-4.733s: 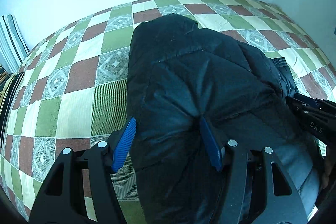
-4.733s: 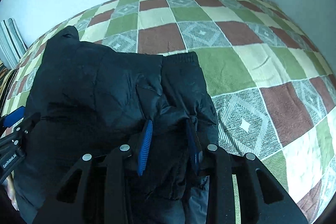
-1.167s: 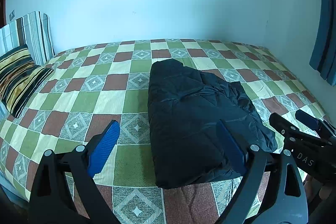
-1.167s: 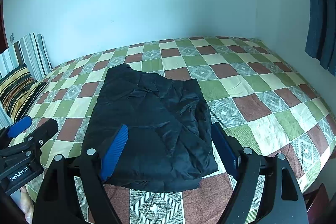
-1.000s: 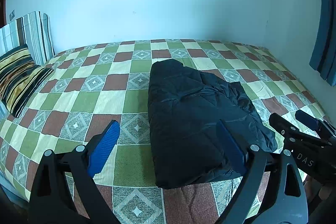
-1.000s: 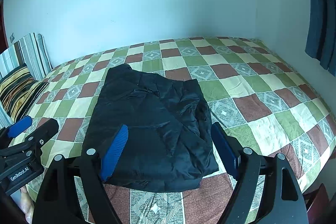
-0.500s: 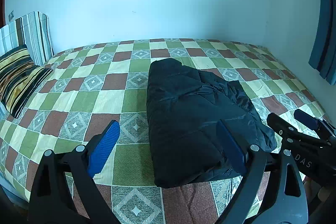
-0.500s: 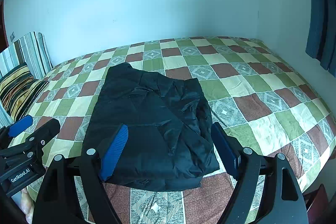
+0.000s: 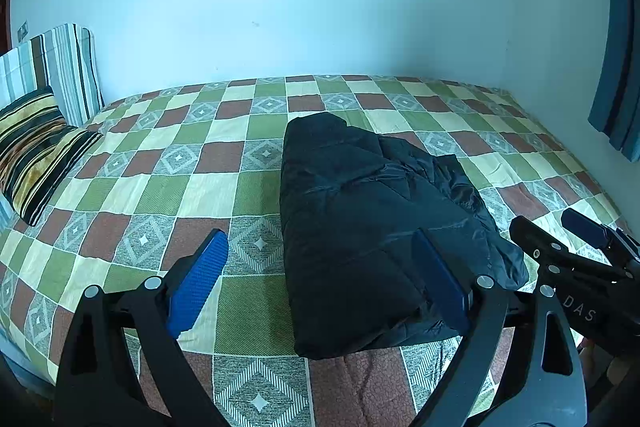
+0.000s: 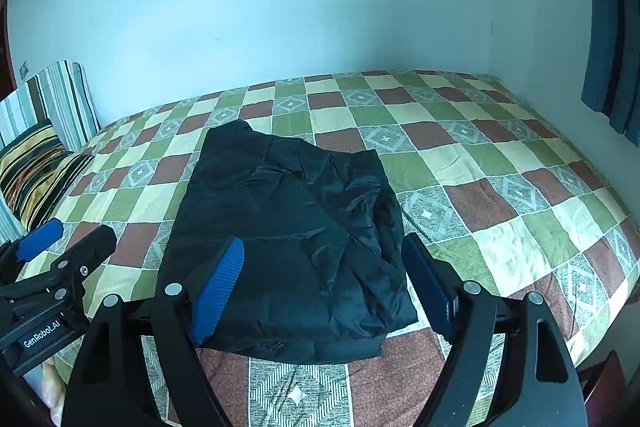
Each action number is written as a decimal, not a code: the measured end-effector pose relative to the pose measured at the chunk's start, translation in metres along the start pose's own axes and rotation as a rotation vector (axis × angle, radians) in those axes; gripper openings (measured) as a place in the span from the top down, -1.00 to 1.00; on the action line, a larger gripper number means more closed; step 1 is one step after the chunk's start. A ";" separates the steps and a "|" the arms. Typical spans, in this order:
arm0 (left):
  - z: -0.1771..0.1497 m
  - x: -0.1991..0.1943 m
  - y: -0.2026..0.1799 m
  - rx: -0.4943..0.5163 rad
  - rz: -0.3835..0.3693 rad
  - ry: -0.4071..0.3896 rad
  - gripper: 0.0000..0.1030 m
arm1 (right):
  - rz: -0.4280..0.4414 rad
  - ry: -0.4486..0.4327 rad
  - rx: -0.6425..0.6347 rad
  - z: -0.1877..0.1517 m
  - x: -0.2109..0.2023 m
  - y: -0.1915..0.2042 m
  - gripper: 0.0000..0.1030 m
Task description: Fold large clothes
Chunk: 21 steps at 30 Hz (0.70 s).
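In the left wrist view, the left tool [image 9: 318,277] is held spread wide, grasping nothing, above the bed [image 9: 160,187]; a folded black jacket [image 9: 372,227] is laid there. In the right wrist view, the right tool [image 10: 322,285] is likewise released over it.

We see the bed [image 9: 120,187] cut off at the lower frame edge in both views. The left gripper [image 9: 320,283] hides part of the jacket [image 9: 372,235] near edge. The pillow [image 10: 32,171] and curtain [image 10: 612,27] run out of frame. Jacket sleeves and zipper are folded under, not discernible.
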<state>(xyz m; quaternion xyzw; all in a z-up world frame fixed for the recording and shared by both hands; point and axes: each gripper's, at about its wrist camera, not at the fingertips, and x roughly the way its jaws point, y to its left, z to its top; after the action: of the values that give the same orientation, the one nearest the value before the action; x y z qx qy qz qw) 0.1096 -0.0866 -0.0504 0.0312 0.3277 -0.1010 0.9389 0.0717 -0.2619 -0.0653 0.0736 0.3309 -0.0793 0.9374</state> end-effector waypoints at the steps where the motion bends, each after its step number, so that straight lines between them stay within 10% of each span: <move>1: 0.000 0.000 0.000 0.001 0.001 -0.001 -0.80 | 0.000 0.000 -0.001 0.000 0.000 0.000 -0.55; 21: 0.001 0.005 -0.006 0.030 0.002 0.009 -0.80 | 0.000 0.004 -0.003 -0.001 0.001 -0.001 -0.55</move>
<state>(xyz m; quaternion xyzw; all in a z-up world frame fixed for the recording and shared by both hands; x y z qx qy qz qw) 0.1126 -0.0934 -0.0524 0.0462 0.3300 -0.1050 0.9370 0.0718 -0.2625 -0.0671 0.0721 0.3328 -0.0786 0.9369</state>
